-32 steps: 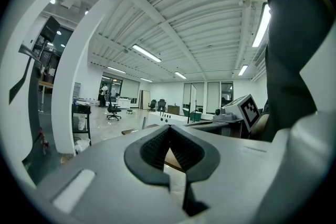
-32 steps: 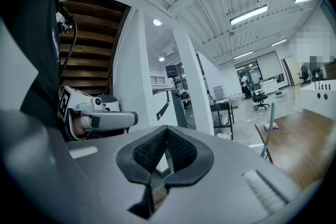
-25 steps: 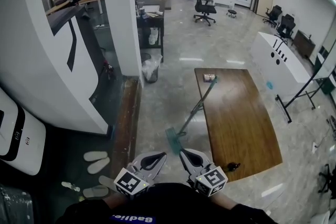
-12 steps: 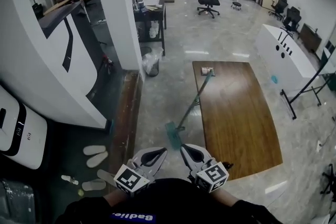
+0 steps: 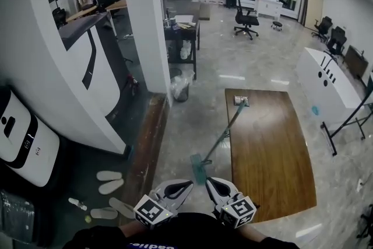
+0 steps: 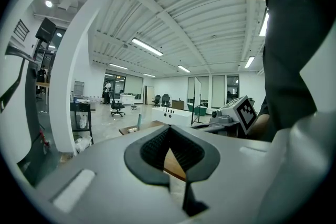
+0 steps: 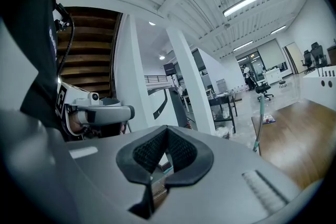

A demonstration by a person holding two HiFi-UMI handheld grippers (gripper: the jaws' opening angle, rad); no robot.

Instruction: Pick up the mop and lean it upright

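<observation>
A mop with a teal handle [image 5: 221,134] leans against the left edge of a long wooden table [image 5: 274,148]. Its flat head [image 5: 198,167] rests on the tiled floor, and its top end reaches the table's far corner. My left gripper [image 5: 175,188] and right gripper [image 5: 217,186] are held close to my body at the bottom of the head view, just short of the mop head. Both are shut and empty. The handle shows as a thin teal pole [image 7: 259,123] in the right gripper view and as another [image 6: 139,122] in the left gripper view.
A white pillar [image 5: 152,26] stands to the left, with a bagged bin [image 5: 181,88] and a black cart [image 5: 182,38] behind it. Slippers [image 5: 111,181] lie on the dark floor at lower left. A white counter [image 5: 326,76] and office chairs [image 5: 245,17] stand farther off.
The view has shifted, so the mop head now sits closer to my grippers. The mop itself has not moved. Both grippers stay shut and empty.
</observation>
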